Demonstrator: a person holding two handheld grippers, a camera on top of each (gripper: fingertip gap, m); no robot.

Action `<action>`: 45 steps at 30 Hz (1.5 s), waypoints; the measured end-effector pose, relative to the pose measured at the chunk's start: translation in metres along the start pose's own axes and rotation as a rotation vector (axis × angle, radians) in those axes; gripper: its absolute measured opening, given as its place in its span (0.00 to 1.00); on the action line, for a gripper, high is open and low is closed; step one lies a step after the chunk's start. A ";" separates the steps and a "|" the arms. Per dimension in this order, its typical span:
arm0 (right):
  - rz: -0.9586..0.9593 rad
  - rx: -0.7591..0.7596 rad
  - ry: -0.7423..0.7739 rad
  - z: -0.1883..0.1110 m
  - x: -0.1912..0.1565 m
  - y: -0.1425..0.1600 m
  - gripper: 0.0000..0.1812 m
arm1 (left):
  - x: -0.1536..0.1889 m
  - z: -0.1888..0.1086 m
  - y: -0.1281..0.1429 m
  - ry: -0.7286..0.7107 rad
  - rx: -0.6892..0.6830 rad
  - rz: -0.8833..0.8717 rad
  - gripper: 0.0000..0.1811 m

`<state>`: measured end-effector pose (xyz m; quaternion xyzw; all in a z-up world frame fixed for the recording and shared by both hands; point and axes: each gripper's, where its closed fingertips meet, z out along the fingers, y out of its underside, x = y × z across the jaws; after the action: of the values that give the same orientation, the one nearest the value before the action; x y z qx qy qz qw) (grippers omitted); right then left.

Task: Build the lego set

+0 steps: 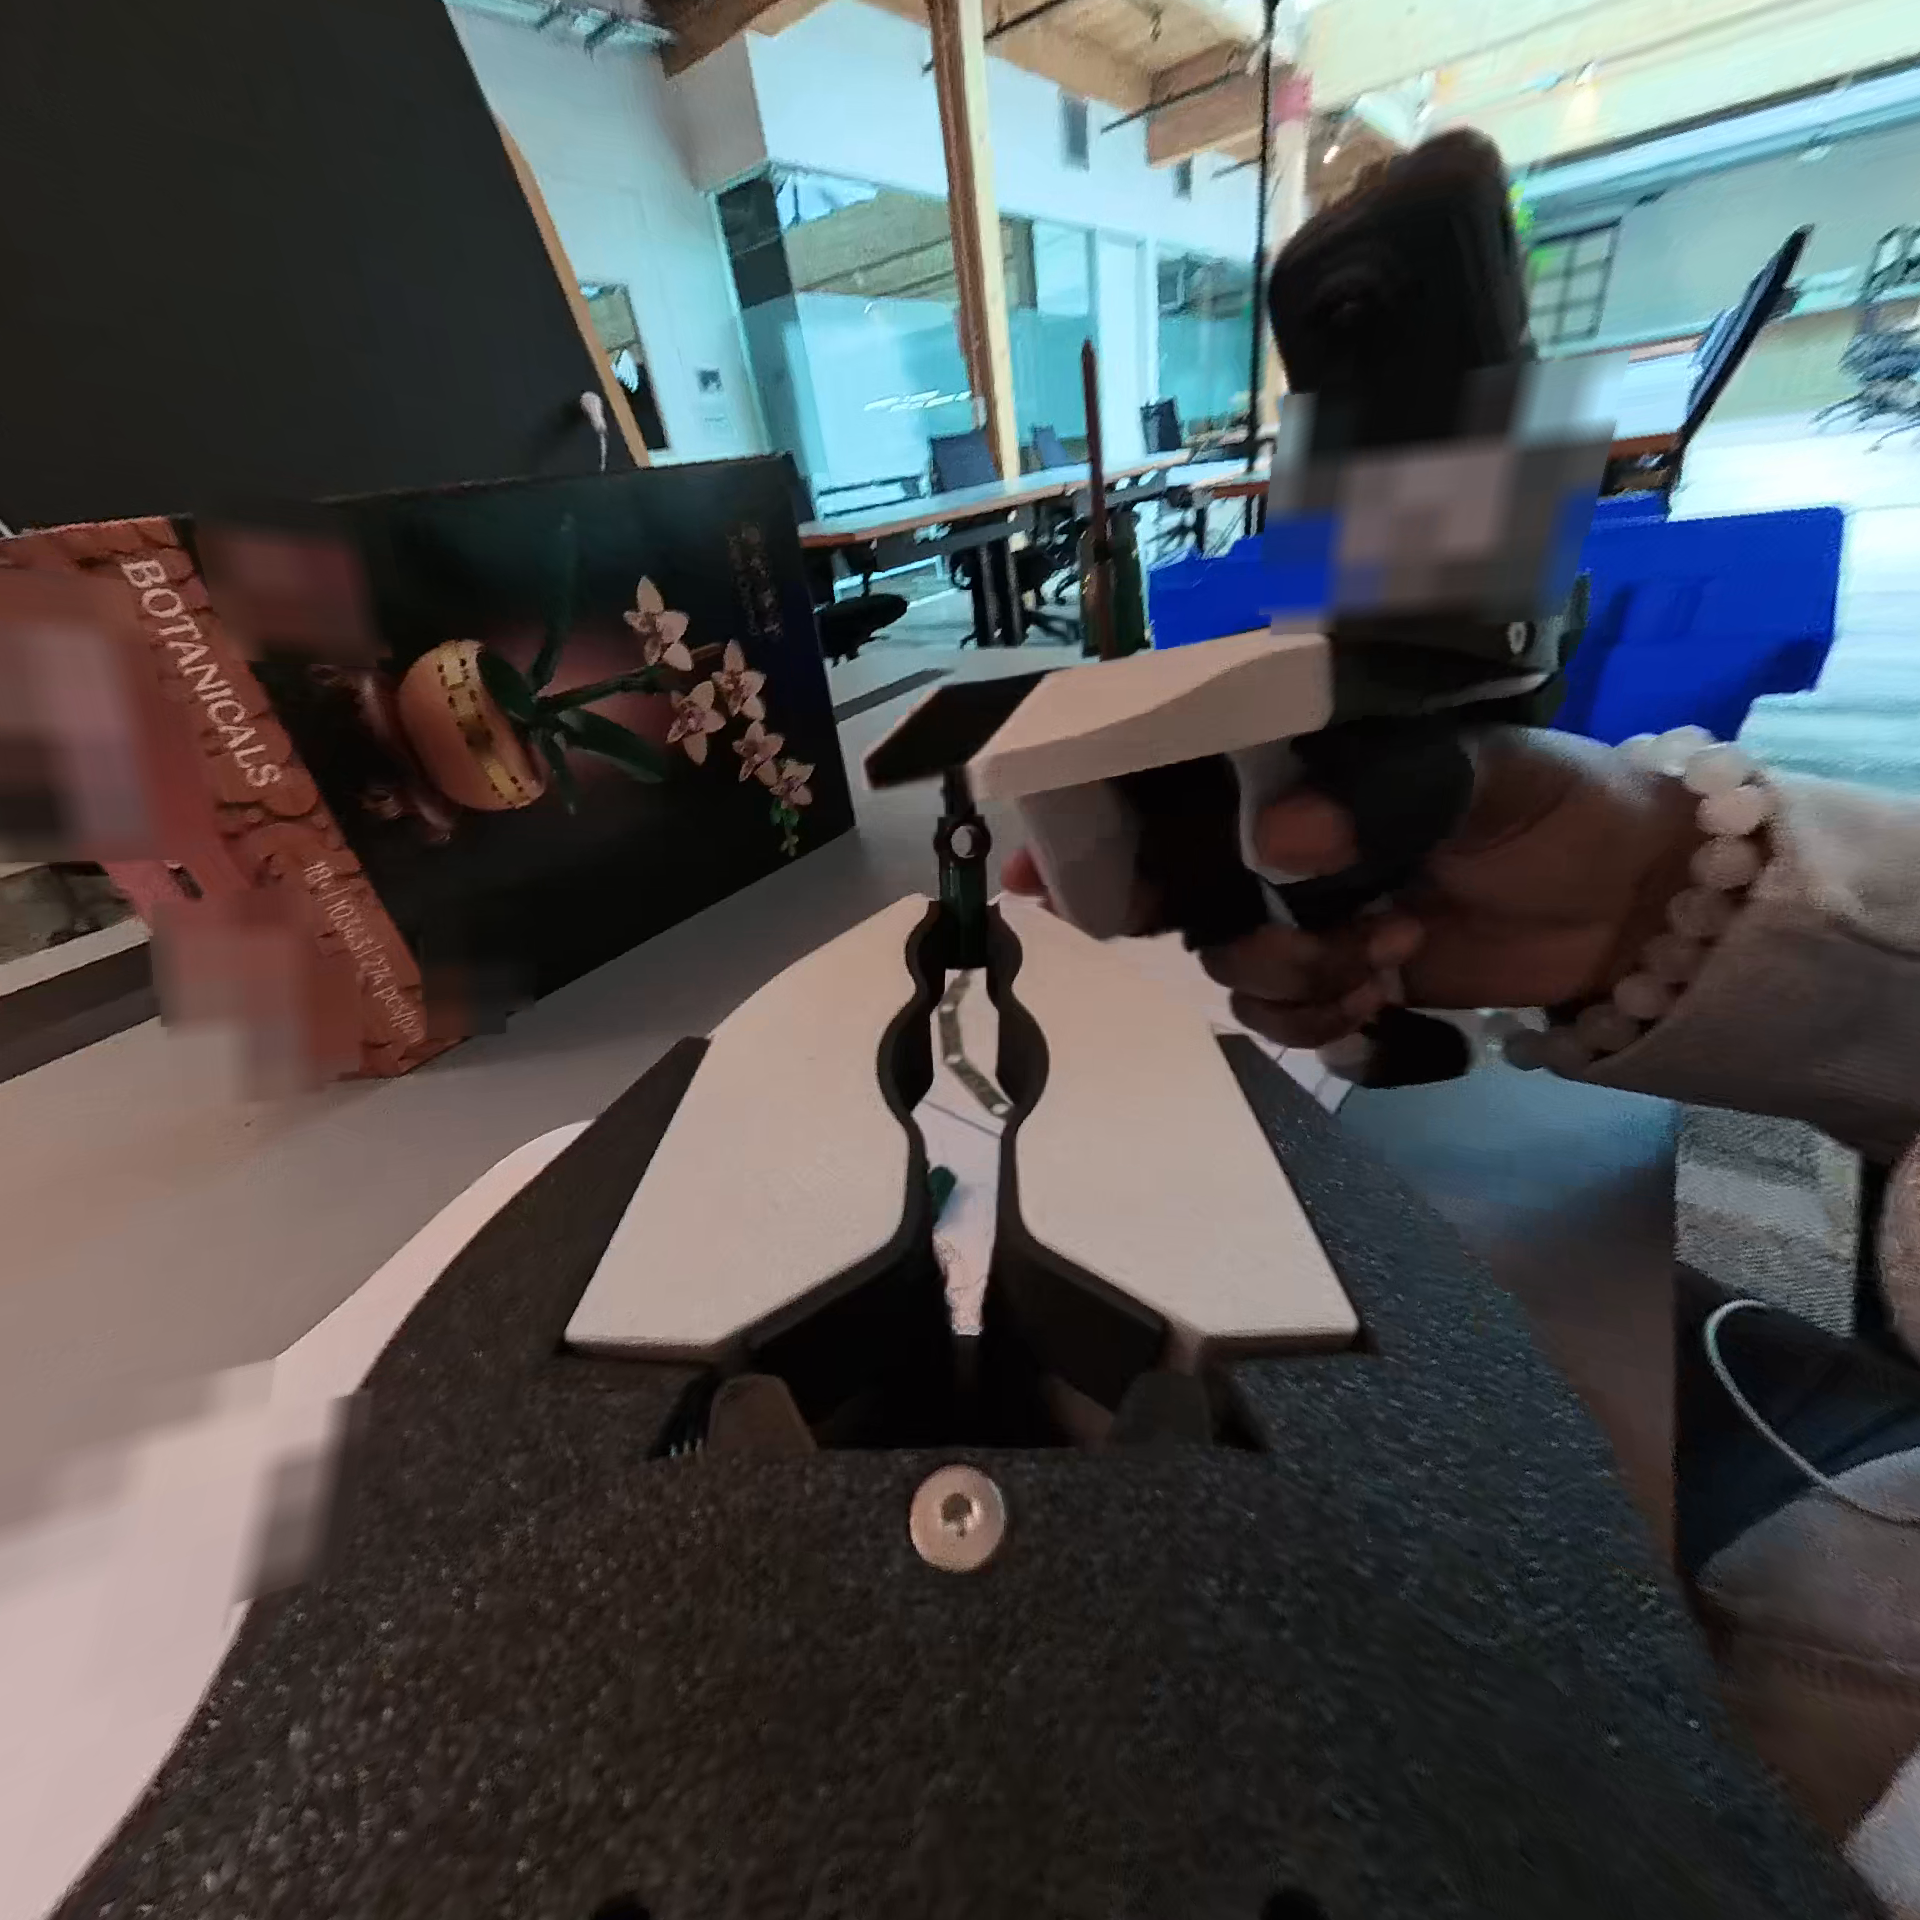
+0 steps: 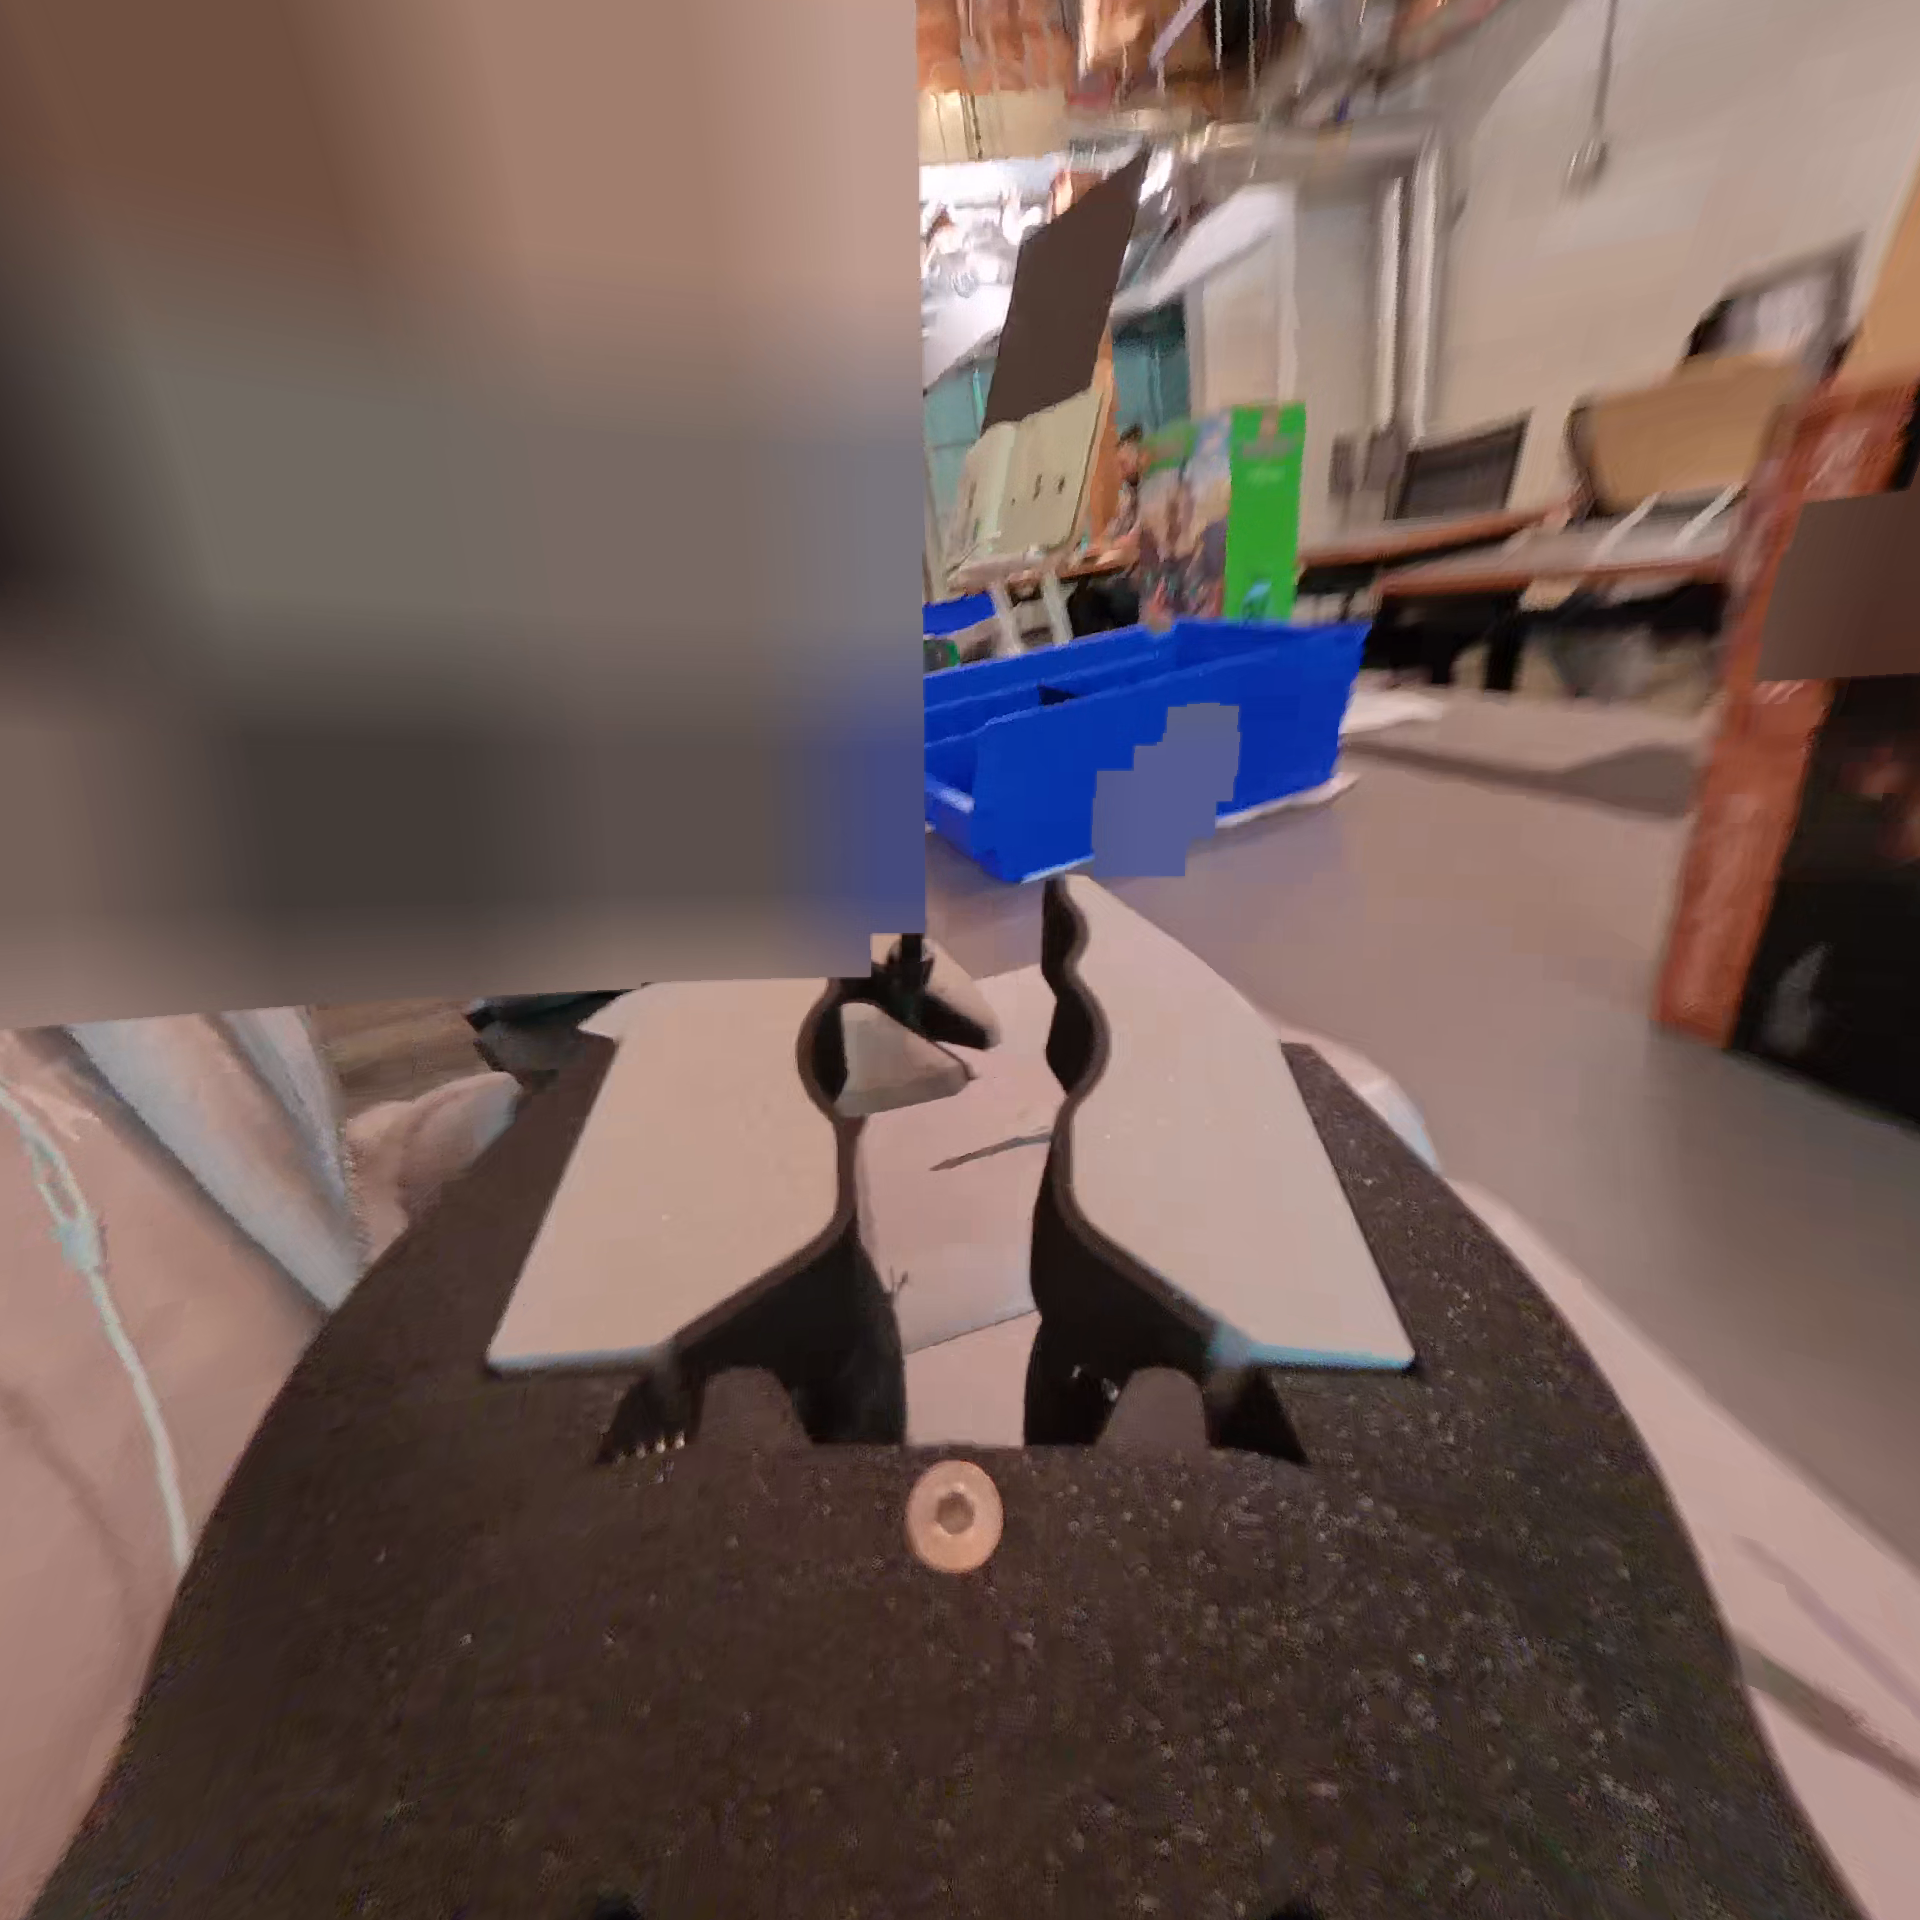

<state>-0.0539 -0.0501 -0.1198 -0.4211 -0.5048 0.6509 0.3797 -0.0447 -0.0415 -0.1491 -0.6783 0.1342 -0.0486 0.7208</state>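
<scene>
My left gripper (image 1: 961,914) is shut on a dark green lego stem piece (image 1: 958,847) that stands up out of its tips. The right gripper (image 1: 977,748), held by a hand with a bead bracelet, hovers at the top of that stem, one dark finger and one white finger on either side. In the right wrist view the right gripper (image 2: 966,935) is open with a wide gap. The left gripper's tip (image 2: 899,1075) and the dark stem piece (image 2: 914,992) sit in that gap, near its left finger. A mosaic patch hides that finger's tip.
The lego box (image 1: 582,727) stands on the grey table at the left, and shows at the right edge of the right wrist view (image 2: 1818,810). Blue bins (image 1: 1704,623) (image 2: 1143,727) stand behind. White sheets and a strip of beige pieces (image 1: 966,1049) lie under the left gripper. Left and right tips are no more than a few centimetres apart.
</scene>
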 end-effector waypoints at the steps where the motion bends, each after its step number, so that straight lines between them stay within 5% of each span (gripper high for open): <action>1: -0.074 0.033 0.032 -0.005 0.003 -0.006 0.23 | 0.001 -0.001 -0.002 0.016 0.016 -0.017 0.03; 4: -0.274 0.127 0.123 -0.020 0.015 -0.025 0.34 | 0.002 -0.004 -0.003 0.071 0.037 -0.068 0.03; 7: -0.342 0.135 0.136 -0.030 0.026 -0.024 0.26 | 0.006 -0.007 -0.009 0.114 0.077 -0.092 0.03; 15: -0.356 0.058 0.146 -0.029 0.047 0.003 0.06 | 0.014 -0.007 -0.008 0.166 0.080 -0.083 0.03; 28: -0.369 0.044 0.131 -0.023 0.043 0.009 0.13 | 0.010 -0.010 -0.019 0.221 0.183 -0.251 0.03; 36: -0.346 0.081 0.170 -0.028 0.049 0.001 0.02 | 0.006 -0.013 -0.026 0.203 0.231 -0.207 0.03; 45: -0.318 0.050 0.150 -0.025 0.048 0.007 0.01 | 0.012 -0.011 -0.020 0.231 0.186 -0.207 0.03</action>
<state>-0.0480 0.0015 -0.1380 -0.3736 -0.5189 0.5620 0.5247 -0.0339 -0.0563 -0.1307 -0.6089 0.1403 -0.2123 0.7513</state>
